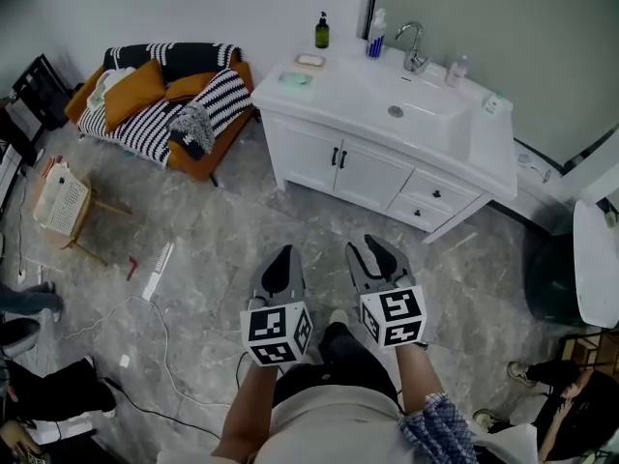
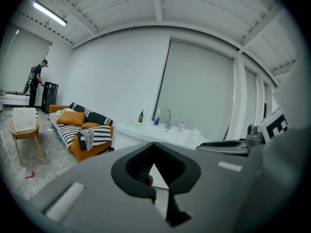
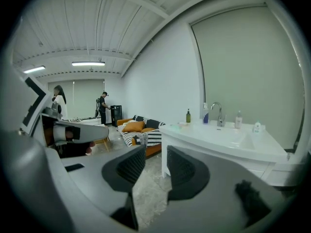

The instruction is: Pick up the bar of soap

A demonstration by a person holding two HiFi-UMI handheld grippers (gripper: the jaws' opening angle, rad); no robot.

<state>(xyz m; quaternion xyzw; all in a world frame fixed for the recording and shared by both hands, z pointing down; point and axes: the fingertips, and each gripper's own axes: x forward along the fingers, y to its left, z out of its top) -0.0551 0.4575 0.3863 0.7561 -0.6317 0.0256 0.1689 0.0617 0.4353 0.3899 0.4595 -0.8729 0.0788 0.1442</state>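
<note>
Looking down in the head view, I have both tongs out over the floor, well short of the white vanity table [image 1: 360, 91]. What I take for the bar of soap [image 1: 309, 60] is a pale slab on a little dish at the table's left end. That puts it at about 12 o'clock from my left tongs [image 1: 282, 251] and 11 o'clock from my right tongs [image 1: 370, 249]. A flat greenish piece [image 1: 295, 79] lies just beside it at 7 o'clock; what that is I cannot tell. A dark bottle [image 1: 322, 32] stands at the soap's 1 o'clock, and the faucet [image 1: 414, 48] is farther along at 3 o'clock.

In the left gripper view, my left tongs [image 2: 154, 147] are pressed together at the tips with nothing in them. The table [image 2: 146, 130] sits at 12 o'clock beyond them, and the soap is too small to pick out.

In the right gripper view, my right tongs [image 3: 155, 154] stand spread and empty, only floor showing in the gap. The table [image 3: 209, 136] is at 1 o'clock, its near corner still apart from the tips.

By my reckoning nothing of the job is done. The soap lies untouched, and the whole approach, the closing on it and the lift are left.
</note>
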